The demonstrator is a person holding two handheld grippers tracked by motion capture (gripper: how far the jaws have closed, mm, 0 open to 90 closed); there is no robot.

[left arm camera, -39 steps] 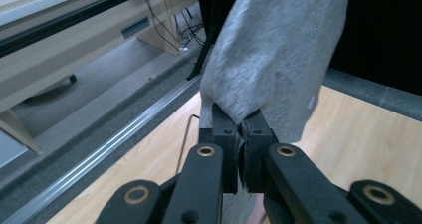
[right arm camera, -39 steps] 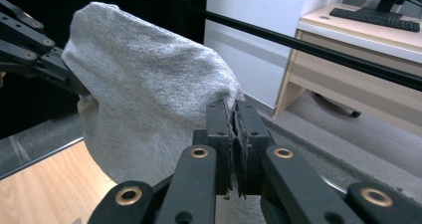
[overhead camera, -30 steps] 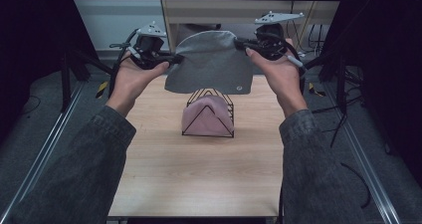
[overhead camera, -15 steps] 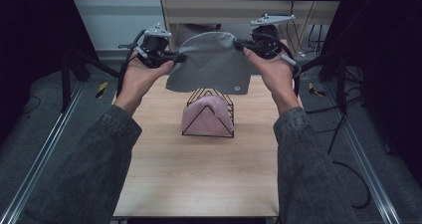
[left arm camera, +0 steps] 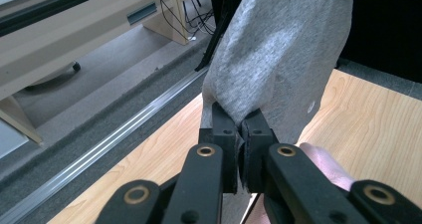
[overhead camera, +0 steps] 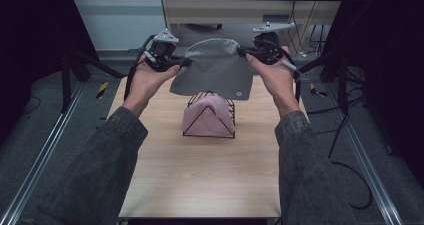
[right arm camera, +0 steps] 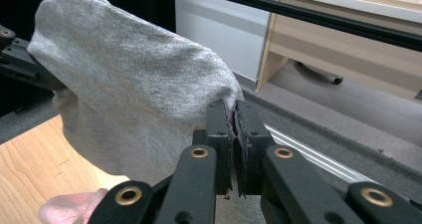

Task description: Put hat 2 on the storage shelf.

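Grey cloth [overhead camera: 212, 67] hangs stretched between your two grippers, held up above the far end of the wooden table [overhead camera: 200, 175]. Your left gripper [overhead camera: 184, 62] is clenched on its corner at 9 o'clock, and your right gripper [overhead camera: 241, 50] pinches the corner at 3 o'clock; both gripper views show the jaws pressed together on fabric. Directly under the cloth, toward 6 o'clock, a black wire rack [overhead camera: 227, 107] stands on the table with pink cloth [overhead camera: 207, 114] draped inside it.

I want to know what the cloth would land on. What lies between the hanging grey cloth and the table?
In the high view, a black wire rack holding a pink cloth stands on the table right under the grey cloth.
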